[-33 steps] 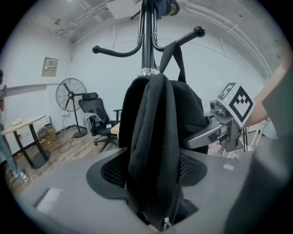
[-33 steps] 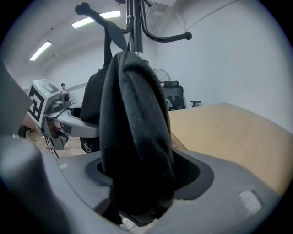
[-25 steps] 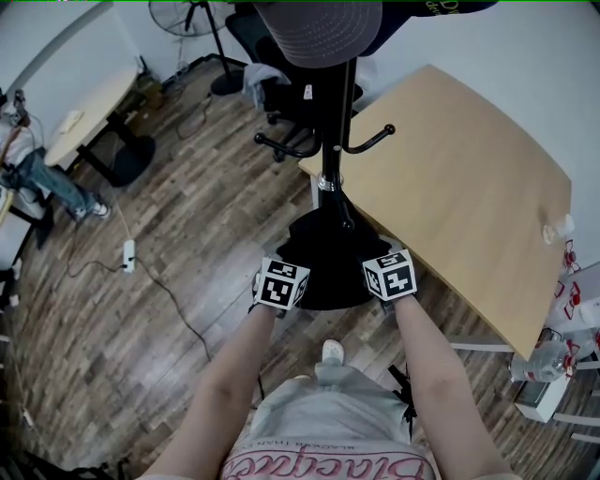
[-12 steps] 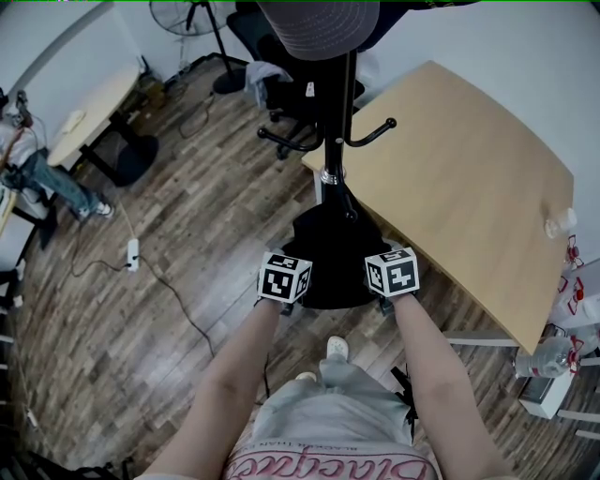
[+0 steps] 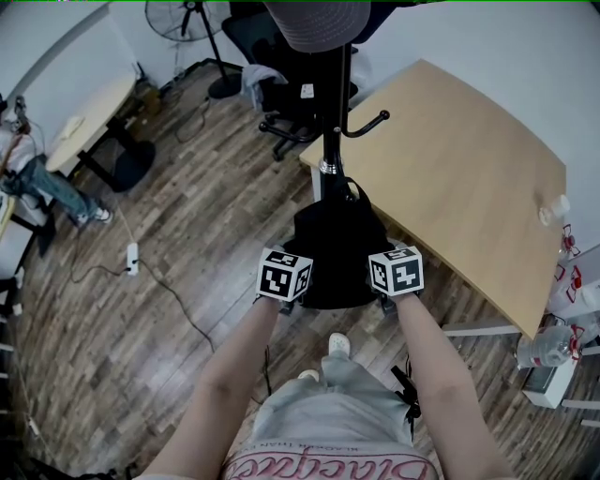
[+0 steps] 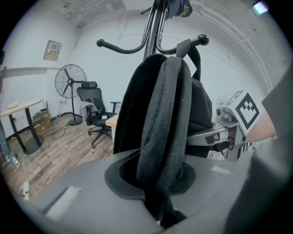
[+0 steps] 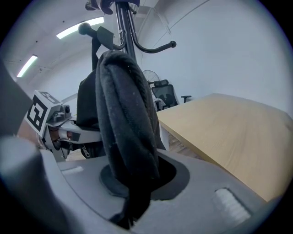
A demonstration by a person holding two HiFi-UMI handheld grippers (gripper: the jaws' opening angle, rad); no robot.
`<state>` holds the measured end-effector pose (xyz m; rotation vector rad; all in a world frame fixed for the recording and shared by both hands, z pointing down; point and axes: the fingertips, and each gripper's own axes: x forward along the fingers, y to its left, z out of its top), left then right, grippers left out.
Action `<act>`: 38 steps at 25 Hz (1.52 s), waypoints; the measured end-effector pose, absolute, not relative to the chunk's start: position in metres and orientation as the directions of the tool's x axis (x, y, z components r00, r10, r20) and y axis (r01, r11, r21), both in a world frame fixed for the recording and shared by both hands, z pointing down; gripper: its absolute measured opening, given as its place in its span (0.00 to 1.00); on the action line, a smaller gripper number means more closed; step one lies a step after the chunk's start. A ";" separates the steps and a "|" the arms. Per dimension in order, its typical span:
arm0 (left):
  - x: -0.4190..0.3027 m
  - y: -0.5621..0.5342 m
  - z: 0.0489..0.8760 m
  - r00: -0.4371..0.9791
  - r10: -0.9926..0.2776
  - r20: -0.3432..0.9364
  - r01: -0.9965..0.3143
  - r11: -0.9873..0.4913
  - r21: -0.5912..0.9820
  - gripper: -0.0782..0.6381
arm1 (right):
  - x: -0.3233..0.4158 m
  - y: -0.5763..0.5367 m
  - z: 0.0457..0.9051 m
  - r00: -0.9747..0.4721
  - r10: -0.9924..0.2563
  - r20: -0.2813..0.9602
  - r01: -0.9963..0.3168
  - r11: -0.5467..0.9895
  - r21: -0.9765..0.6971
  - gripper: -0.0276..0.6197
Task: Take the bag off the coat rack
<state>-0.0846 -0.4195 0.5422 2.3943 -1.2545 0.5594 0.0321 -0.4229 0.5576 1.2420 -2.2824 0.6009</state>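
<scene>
A black bag [image 5: 337,246] hangs by its strap from a hook [image 6: 200,40] of the black coat rack [image 5: 331,122]. My left gripper [image 5: 287,287] is shut on the bag's left edge, and its jaws have just been closing on the fabric [image 6: 161,109]. My right gripper [image 5: 392,281] is shut on the right edge, its jaws likewise just closing on the padded fabric [image 7: 124,114]. In the left gripper view my left gripper [image 6: 158,185] pinches a thick fold, with the right gripper [image 6: 225,132] beyond the bag. In the right gripper view my right gripper [image 7: 135,185] does the same.
A light wooden table [image 5: 469,178] stands just right of the rack. Behind it are an office chair [image 5: 279,98] and a floor fan [image 5: 187,14]. A small table [image 5: 89,105] and a person's leg [image 5: 42,180] are at the left. A cable with a power strip [image 5: 129,255] lies on the floor.
Both grippers have moved up a little with the bag's lower sides. The bag now sits higher and bulges up against the pole.
</scene>
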 end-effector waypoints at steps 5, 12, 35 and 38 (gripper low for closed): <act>-0.084 -0.410 0.531 0.539 -0.686 0.489 -0.825 -0.548 0.139 0.21 | 0.032 -0.412 0.546 -0.475 -0.664 0.577 -0.856 0.502 -0.128 0.11; -0.084 -0.395 0.515 0.557 -0.689 0.463 -0.813 -0.568 0.132 0.21 | 0.032 -0.393 0.529 -0.457 -0.684 0.569 -0.864 0.493 -0.102 0.11; -0.089 -0.333 0.449 0.638 -0.691 0.339 -0.735 -0.678 0.000 0.22 | 0.031 -0.321 0.470 -0.383 -0.803 0.456 -0.909 0.415 -0.031 0.10; -0.089 -0.325 0.435 0.650 -0.692 0.314 -0.723 -0.690 -0.025 0.22 | 0.030 -0.311 0.457 -0.367 -0.823 0.432 -0.916 0.400 -0.017 0.11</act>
